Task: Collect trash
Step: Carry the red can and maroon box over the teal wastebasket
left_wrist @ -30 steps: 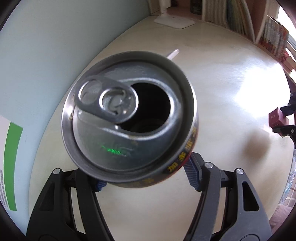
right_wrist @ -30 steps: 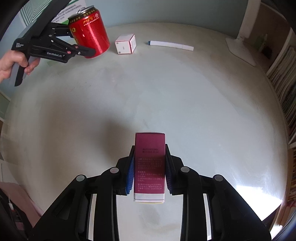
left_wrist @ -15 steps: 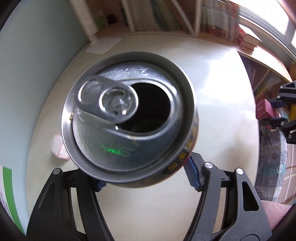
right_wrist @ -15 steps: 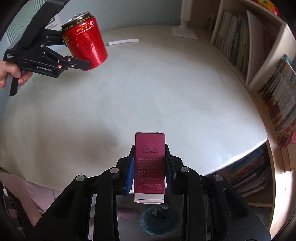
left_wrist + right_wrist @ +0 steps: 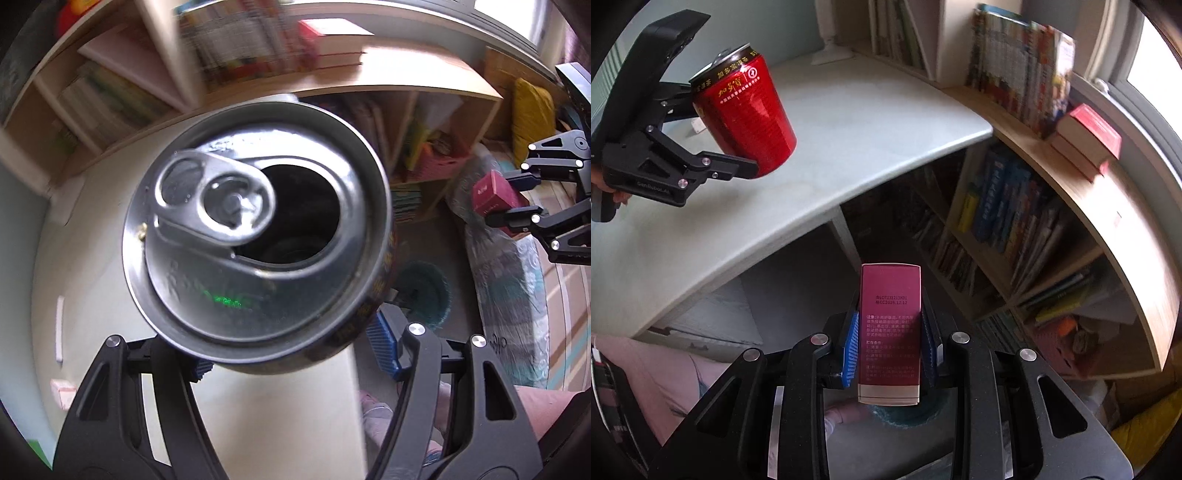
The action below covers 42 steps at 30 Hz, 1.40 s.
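Note:
My left gripper (image 5: pixel 295 347) is shut on an opened red drink can (image 5: pixel 255 236), its silver top filling the left wrist view; the can also shows in the right wrist view (image 5: pixel 746 114), held over the white table. My right gripper (image 5: pixel 890 343) is shut on a dark red carton (image 5: pixel 890 325), held off the table's edge above a teal waste bin (image 5: pixel 905 410) on the floor. The bin also shows in the left wrist view (image 5: pixel 424 291), with the carton (image 5: pixel 493 194) in the right gripper at the right.
The white table (image 5: pixel 849 122) carries a small pink-and-white box (image 5: pixel 62 391) and a white stick (image 5: pixel 59 328). Bookshelves (image 5: pixel 1015 206) full of books stand beyond the table's edge. Pink fabric (image 5: pixel 665 376) lies at lower left.
Both grippers have swung away from the table top toward the shelves and floor, each keeping its object. The bin has come into view under the carton and beyond the can.

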Each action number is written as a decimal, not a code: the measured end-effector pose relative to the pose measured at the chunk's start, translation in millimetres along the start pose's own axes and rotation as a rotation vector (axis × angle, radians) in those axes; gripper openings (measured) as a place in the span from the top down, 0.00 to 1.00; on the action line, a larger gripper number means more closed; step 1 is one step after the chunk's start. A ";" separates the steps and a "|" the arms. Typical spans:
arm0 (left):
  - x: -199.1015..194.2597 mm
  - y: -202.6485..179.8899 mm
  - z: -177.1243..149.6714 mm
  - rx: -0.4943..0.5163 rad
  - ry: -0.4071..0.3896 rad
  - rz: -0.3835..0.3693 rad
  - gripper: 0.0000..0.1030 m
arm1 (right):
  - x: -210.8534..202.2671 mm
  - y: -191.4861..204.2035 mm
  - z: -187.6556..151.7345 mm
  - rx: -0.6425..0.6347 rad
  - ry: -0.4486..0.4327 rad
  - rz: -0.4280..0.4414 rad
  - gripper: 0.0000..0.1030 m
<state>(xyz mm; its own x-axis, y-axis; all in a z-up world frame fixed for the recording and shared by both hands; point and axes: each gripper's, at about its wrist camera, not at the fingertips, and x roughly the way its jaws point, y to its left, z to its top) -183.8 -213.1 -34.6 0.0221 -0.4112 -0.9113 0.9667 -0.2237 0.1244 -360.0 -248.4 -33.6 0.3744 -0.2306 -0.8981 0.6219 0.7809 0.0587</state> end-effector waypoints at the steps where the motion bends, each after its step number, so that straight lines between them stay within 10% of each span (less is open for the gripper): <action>1: 2.3 -12.9 3.8 0.028 0.001 -0.011 0.37 | -3.5 -5.7 -10.1 0.023 0.003 -0.009 0.72; 20: 58.6 -185.8 40.5 0.362 0.076 -0.185 0.37 | -30.0 -69.0 -145.8 0.337 0.035 -0.079 0.72; 42: 120.3 -256.9 20.8 0.399 0.211 -0.228 0.37 | 8.0 -90.4 -202.9 0.450 0.083 0.005 0.72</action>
<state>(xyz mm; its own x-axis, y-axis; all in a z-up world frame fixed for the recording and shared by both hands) -434.7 -223.4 -168.0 -0.0876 -0.1339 -0.9871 0.7813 -0.6240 0.0153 -552.8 -203.0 -134.5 0.3333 -0.1658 -0.9281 0.8641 0.4474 0.2304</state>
